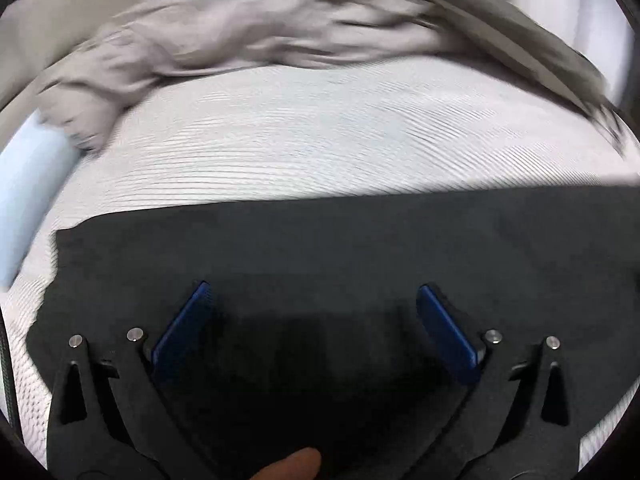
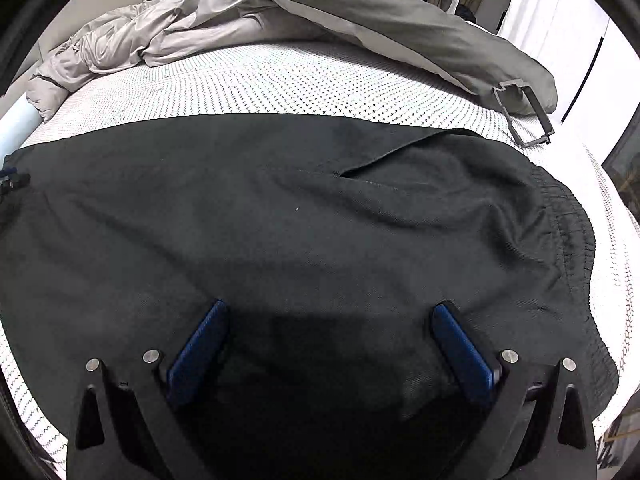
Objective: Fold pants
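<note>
Dark pants lie flat on a white patterned mattress. Their elastic waistband is at the right, and a pocket slit shows near the far edge. My right gripper is open over the waist part, with the blue pads just above the cloth. In the left wrist view, the leg end of the pants fills the lower half. My left gripper is open over it, holding nothing. The left wrist view is blurred.
A crumpled grey duvet and a lighter grey sheet lie along the far side of the mattress; they also show in the left wrist view. A grey metal bracket lies at the far right. A pale blue tube runs along the left edge.
</note>
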`<state>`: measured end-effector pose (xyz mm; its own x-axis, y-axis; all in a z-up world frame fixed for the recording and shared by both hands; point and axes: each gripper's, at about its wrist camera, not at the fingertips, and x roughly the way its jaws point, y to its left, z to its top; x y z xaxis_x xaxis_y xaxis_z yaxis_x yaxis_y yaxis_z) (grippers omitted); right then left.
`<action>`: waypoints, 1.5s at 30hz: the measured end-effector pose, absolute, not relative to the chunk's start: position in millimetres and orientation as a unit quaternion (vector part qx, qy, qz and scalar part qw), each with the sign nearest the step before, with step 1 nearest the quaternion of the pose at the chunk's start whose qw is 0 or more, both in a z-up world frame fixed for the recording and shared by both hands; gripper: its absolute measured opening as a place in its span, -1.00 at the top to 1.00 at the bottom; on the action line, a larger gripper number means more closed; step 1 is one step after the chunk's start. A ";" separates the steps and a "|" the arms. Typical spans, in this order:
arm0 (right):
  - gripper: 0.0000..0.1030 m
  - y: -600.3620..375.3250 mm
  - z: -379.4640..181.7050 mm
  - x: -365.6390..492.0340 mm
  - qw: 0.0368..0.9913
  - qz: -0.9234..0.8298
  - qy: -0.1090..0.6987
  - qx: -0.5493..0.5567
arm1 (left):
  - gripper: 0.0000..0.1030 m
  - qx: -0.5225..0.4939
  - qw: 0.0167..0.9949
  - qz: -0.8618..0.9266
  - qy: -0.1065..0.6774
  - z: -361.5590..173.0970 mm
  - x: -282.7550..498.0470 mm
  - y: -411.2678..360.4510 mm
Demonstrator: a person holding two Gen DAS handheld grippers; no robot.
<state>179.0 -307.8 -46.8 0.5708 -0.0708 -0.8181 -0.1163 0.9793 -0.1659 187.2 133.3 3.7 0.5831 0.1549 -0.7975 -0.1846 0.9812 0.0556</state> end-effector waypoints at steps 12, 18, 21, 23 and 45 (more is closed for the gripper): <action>-0.98 -294.7 -44.1 165.5 0.882 0.016 0.460 -0.103 | 0.59 -0.143 0.836 0.294 0.441 -4.7 142.6 292.3; -0.98 -292.4 -44.1 166.2 0.881 0.012 0.460 -0.106 | 0.29 -0.085 0.867 0.169 0.461 -4.7 120.7 247.2; -0.98 -293.0 -44.1 168.0 0.882 0.016 0.460 -0.105 | 0.14 -0.105 0.855 0.213 0.461 -10.0 104.6 269.4; -0.99 -292.2 -41.9 166.4 0.880 0.018 0.462 -0.104 | 0.15 -0.114 0.855 0.227 0.451 2.2 89.0 264.4; -0.62 -211.9 -51.7 38.6 0.824 0.225 0.437 0.282 | 0.00 -0.346 0.796 -0.153 0.473 -10.4 -2.0 -4.9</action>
<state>38.6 -211.9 -51.7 0.5172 0.6174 -0.5928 -0.1239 0.7393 0.6619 -2.0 -4.9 -10.4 0.5060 -0.5712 -0.6463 -0.0842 0.7131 -0.6960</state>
